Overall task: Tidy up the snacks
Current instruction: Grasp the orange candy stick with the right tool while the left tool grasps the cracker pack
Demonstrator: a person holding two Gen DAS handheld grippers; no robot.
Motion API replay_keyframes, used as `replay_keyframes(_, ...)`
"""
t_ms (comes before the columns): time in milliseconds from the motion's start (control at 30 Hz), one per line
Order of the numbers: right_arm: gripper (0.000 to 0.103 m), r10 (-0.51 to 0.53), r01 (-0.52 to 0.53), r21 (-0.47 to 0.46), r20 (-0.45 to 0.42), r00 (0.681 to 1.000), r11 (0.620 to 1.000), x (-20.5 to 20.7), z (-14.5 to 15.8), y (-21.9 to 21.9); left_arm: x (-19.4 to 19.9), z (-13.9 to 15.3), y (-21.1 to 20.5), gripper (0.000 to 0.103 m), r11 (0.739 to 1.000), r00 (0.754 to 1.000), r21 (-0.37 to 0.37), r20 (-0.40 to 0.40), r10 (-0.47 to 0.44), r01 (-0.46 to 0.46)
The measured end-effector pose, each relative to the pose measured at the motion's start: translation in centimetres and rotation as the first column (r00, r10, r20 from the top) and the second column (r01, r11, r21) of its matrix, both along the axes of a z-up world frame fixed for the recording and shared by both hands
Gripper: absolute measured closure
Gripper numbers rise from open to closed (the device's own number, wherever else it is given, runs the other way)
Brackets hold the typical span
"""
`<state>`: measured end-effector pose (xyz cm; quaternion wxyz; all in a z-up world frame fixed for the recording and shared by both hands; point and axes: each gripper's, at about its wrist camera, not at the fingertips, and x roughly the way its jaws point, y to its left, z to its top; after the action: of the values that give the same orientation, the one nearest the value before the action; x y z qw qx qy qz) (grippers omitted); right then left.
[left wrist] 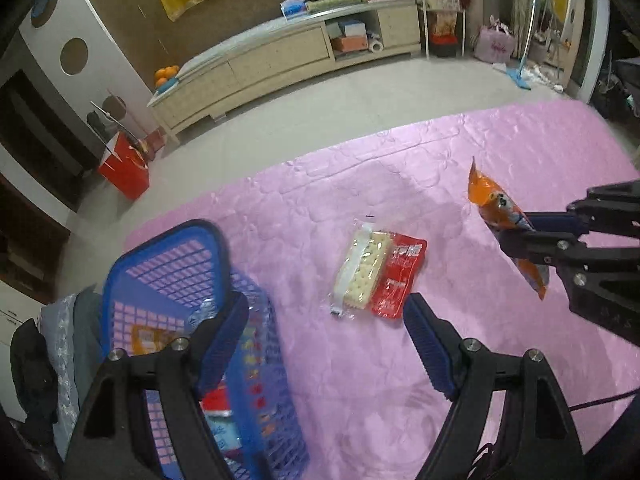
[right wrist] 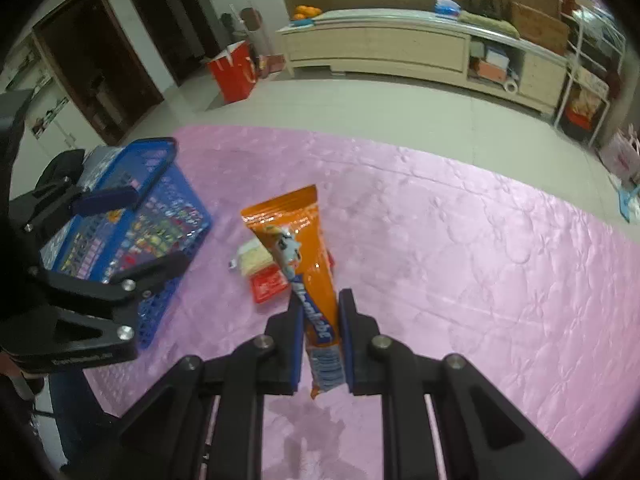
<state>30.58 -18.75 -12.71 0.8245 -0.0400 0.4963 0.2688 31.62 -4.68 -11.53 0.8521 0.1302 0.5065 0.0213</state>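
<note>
I've got the right gripper [right wrist: 320,344] pinching an orange snack pouch [right wrist: 308,252] by its lower end; both blue pads press on the wrapper and the pouch sticks out fwd, tilted, lifted clear of the pink quilted cover [right wrist: 460,260]. In the left wrist view the same pouch [left wrist: 494,208] hangs in the air to the right of the cracker pack [left wrist: 366,272], w/ the right gripper [left wrist: 516,232] coming in from the right edge.

My left gripper [left wrist: 324,320] is spread wide, nothing btwn the fingers. Its left finger sits over the blue basket [left wrist: 160,248], its right finger over bare cover just below and right of the cracker pack.

Cracker pack: clear wrap w/ pale crackers plus a red printed half, lying flat on the cover, right of the basket and apart from it. From the right wrist view it [right wrist: 260,268] lies beyond the pouch, partly hidden by it.

Basket [right wrist: 132,216] sits at the cover's left edge, already w/ several wrapped snacks inside; can't read which. The left gripper [right wrist: 140,232] hovers over it in that view.
</note>
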Motion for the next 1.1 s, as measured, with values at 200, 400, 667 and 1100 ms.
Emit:
replay_keyframes(200,0.083,-0.025,0.026,0.028,-0.033,0.999,0.999,2.0,-1.5,-0.5,3.3,-3.0,-1.2,0.024,0.996,0.999,0.087,-0.038,0.004,-0.001)
replay_keyframes(400,0.083,-0.019,0.026,0.073,-0.094,0.995,0.997,3.9,-3.5,-1.0,7.0,-6.2,-1.6,0.024,0.996,0.991,0.085,-0.135,-0.020,0.031)
replay_keyframes(667,0.083,0.003,0.011,0.112,-0.124,0.992,0.994,4.8,-4.9,-1.8,9.7,-9.6,-0.5,0.024,0.990,0.961,0.106,-0.271,-0.056,0.087)
replay_keyframes(1100,0.083,0.006,0.020,0.154,-0.168,0.986,0.988,4.8,-5.5,-2.6,10.2,-11.8,1.5,0.050,0.998,0.944,-0.070,-0.329,-0.026,0.003)
